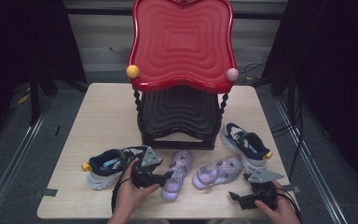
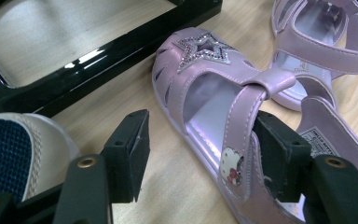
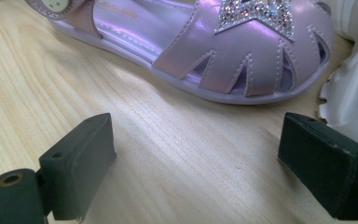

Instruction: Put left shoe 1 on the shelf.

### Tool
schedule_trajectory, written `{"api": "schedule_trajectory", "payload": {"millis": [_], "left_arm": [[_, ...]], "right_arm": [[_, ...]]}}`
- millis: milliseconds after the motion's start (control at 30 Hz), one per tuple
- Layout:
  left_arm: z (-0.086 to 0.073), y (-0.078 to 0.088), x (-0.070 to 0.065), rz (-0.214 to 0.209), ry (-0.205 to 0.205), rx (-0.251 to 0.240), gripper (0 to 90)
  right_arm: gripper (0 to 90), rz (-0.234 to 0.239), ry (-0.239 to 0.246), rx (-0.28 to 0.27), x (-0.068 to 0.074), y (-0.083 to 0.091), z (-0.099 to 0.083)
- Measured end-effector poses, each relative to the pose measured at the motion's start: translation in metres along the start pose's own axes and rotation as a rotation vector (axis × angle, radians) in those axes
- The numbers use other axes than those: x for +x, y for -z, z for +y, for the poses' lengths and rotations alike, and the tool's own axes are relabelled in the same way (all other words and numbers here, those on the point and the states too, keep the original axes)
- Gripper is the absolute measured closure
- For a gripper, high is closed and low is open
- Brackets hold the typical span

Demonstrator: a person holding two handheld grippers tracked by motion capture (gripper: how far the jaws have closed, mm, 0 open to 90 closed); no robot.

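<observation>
Two purple star sandals lie near the table's front. My left gripper is at the left sandal. Its jaws straddle the sandal's near side wall and strap: the right fingertip sits inside the shoe against the strap, while the left fingertip stands outside with a gap of bare wood. My right gripper is open low over the table, nothing between its fingers, just short of the right sandal.
A shoe rack with a red top shelf and a black lower shelf stands mid-table. A navy-and-white sneaker lies left of my left gripper. Its mate lies by the rack's right foot. The wooden table ends close behind both hands.
</observation>
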State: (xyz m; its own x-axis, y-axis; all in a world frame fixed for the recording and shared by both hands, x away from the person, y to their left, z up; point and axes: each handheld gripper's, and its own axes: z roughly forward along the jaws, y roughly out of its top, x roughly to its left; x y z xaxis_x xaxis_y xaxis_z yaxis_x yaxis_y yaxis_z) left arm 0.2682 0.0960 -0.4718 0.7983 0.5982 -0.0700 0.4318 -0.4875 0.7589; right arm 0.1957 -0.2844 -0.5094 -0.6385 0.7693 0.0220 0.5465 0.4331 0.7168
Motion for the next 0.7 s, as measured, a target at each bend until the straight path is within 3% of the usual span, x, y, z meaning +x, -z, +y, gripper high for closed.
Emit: {"api": "schedule_trajectory", "payload": {"millis": [467, 700], "left_arm": [[-0.006, 0.001, -0.004, 0.013, 0.07, -0.039, 50.7], [-0.011, -0.006, -0.009, 0.013, 0.055, -0.052, 52.2]], "right_arm": [[9.8, 0.0, 0.0, 0.0, 0.0, 0.0, 0.0], [9.8, 0.0, 0.0, 0.0, 0.0, 0.0, 0.0]]}}
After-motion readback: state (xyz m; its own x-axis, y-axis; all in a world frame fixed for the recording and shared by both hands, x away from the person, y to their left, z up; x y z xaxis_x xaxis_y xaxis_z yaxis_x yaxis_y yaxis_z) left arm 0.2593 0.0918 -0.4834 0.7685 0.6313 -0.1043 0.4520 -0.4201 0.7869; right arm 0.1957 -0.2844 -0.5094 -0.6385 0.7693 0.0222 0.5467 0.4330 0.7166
